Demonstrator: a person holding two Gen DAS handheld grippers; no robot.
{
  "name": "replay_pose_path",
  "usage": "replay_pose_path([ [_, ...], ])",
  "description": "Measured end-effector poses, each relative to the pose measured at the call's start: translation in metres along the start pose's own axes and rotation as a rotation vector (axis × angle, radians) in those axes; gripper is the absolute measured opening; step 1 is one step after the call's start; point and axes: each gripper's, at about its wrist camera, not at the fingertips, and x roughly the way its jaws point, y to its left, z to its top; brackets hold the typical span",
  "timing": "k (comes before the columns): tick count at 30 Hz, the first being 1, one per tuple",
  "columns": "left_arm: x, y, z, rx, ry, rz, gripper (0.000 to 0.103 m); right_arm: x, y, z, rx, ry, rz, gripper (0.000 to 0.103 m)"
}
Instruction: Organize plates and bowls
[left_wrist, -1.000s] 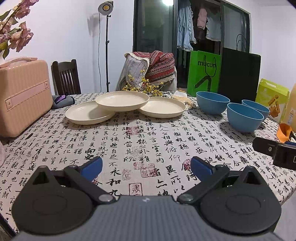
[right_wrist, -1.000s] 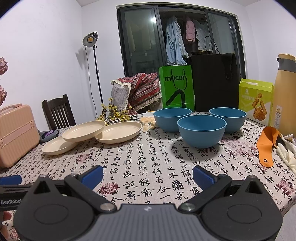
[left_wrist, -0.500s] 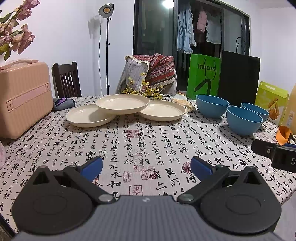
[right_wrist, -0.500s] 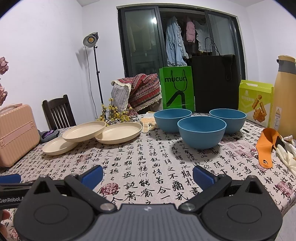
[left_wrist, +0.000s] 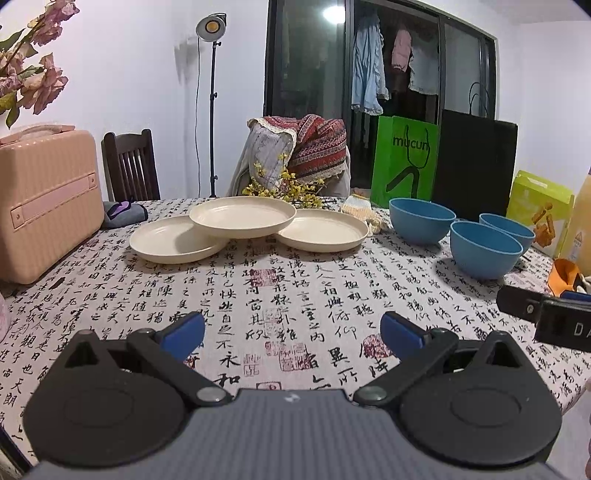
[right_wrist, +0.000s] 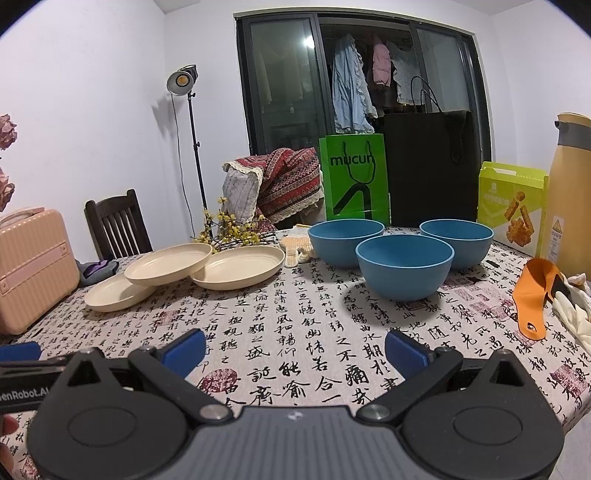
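Three cream plates lie at the far middle of the table: a left plate (left_wrist: 173, 240), a right plate (left_wrist: 321, 230), and a middle plate (left_wrist: 242, 217) resting tilted across both. Three blue bowls stand apart to the right: a near bowl (left_wrist: 484, 249) (right_wrist: 404, 266), a back left bowl (left_wrist: 421, 220) (right_wrist: 343, 242) and a back right bowl (left_wrist: 508, 226) (right_wrist: 458, 242). My left gripper (left_wrist: 291, 332) hovers open over the near tablecloth, holding nothing. Open and unloaded too, my right gripper (right_wrist: 295, 349) faces the near bowl from well short of it.
A pink case (left_wrist: 44, 199) stands at the table's left edge. Green (left_wrist: 404, 162) and black (left_wrist: 474, 166) bags, a yellow-green box (right_wrist: 511, 206) and a tall yellow jug (right_wrist: 569, 192) line the back right. An orange scoop (right_wrist: 532, 291) and white gloves lie at the right.
Both grippers have shifted only slightly; the left view has tilted up a little. Plates and bowls have not moved, and both grippers stay open.
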Motion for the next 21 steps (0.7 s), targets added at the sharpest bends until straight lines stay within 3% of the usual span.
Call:
replay_pose_path([
  [21, 0.009, 0.010, 0.013, -0.040, -0.023, 0.025, 0.103, 0.016, 0.010, 0.017, 0.002, -0.030, 0.009, 0.103],
])
